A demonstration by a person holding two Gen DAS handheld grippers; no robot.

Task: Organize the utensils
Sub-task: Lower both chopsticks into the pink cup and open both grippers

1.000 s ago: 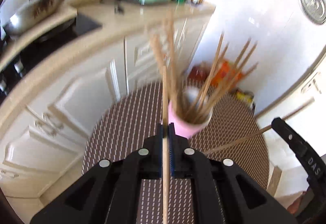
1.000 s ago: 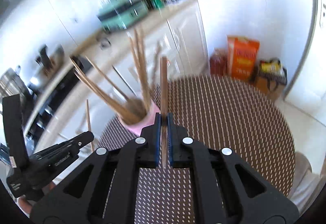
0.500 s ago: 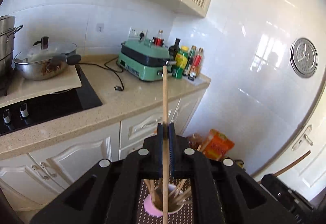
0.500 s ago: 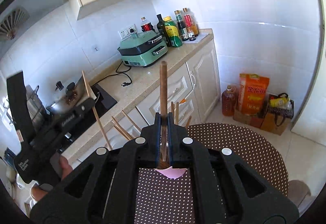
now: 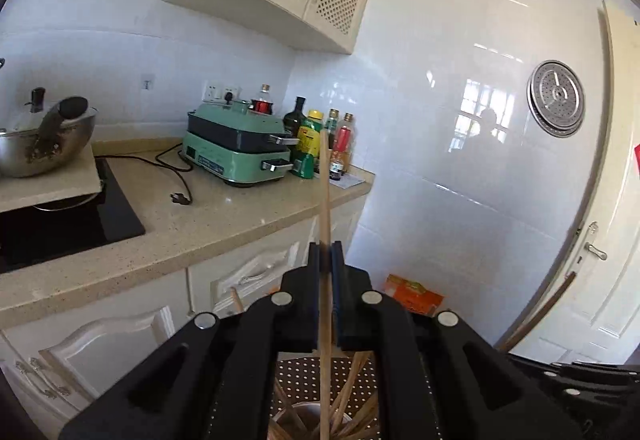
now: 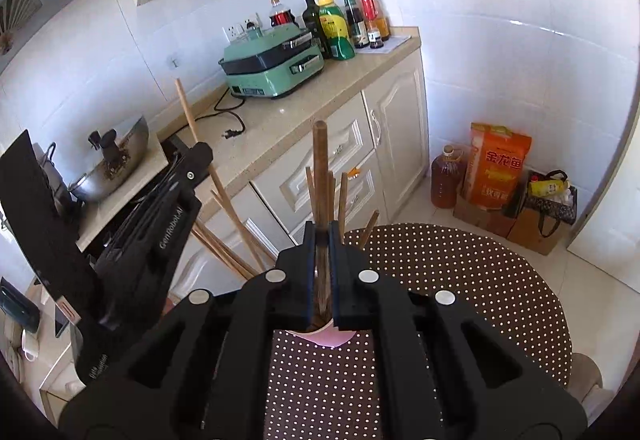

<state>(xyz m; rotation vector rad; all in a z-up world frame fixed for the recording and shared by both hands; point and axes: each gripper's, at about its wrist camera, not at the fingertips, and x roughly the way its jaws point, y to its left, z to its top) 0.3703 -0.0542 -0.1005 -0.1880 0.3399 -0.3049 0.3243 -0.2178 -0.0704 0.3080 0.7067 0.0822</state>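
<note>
Chopsticks are what you hold: one pale chopstick (image 5: 325, 208) is pinched upright between the closed jaws of your left gripper (image 5: 325, 258), and one darker chopstick (image 6: 320, 176) is clamped the same way in your right gripper (image 6: 320, 240). Each runs up the middle of its own frame.

In the right view, your left gripper (image 6: 196, 164) shows at left centre with its pale stick (image 6: 185, 110) rising toward the upper left. Below centre, only a sliver of the pink cup (image 6: 324, 336) peeks between the right gripper's arms; most of it is hidden. About eight more sticks (image 6: 228, 208) fan out of it, though the overlap makes an exact count uncertain. The cup sits on the dotted table (image 6: 460, 280), lower right.

In the left view, the cup's contents (image 5: 348, 400) appear at bottom centre, cut off by the frame edge and the gripper body, so you cannot count them there. A dark stick (image 5: 540, 314) at lower right is partly hidden.

On the counter (image 5: 240, 216) you can see one green cooker (image 5: 236, 148), about six bottles (image 5: 320, 144), partly overlapping, and one pan (image 5: 44, 144) cut off at the left edge.
</note>
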